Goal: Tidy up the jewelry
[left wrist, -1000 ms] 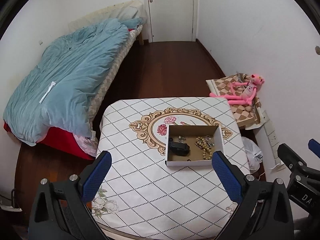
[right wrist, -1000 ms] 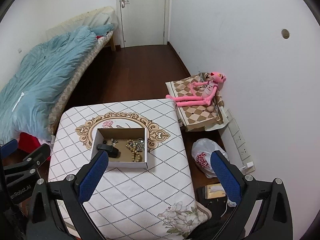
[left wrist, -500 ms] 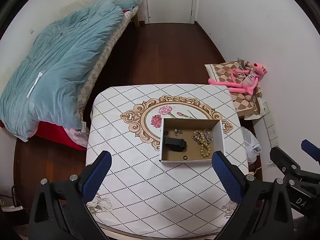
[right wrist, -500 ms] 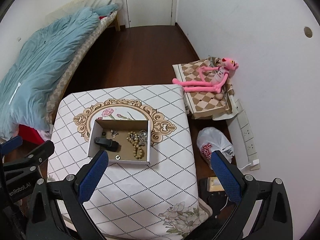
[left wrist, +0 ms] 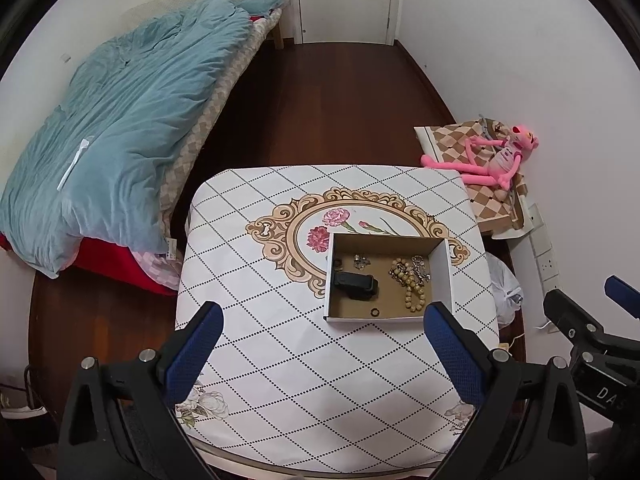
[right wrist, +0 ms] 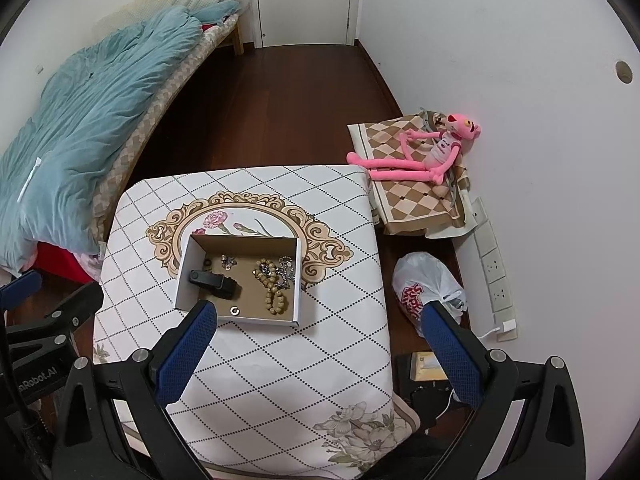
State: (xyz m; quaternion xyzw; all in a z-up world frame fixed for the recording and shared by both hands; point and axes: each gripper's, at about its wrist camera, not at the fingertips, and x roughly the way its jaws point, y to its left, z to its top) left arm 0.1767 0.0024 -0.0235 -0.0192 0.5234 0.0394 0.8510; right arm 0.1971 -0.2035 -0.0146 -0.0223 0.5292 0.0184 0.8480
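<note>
Jewelry box (left wrist: 388, 276) mid-table (left wrist: 280, 340) holding beads (left wrist: 412, 284), ring (left wrist: 375, 312), black case (left wrist: 356, 282), left gripper (left wrist: 320, 336) jaws wide, empty, above table, right gripper (right wrist: 316, 332) same.

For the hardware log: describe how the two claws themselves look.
Left claw and right claw match: black angular frames with silver bolts, each carrying two fingers with blue textured pads. White lettering marks the black bodies, only partly readable. No cables or sleeves show.

"DAS" on right claw (left wrist: 624, 300), "nRobot.AI" on left claw (right wrist: 24, 284)
</note>
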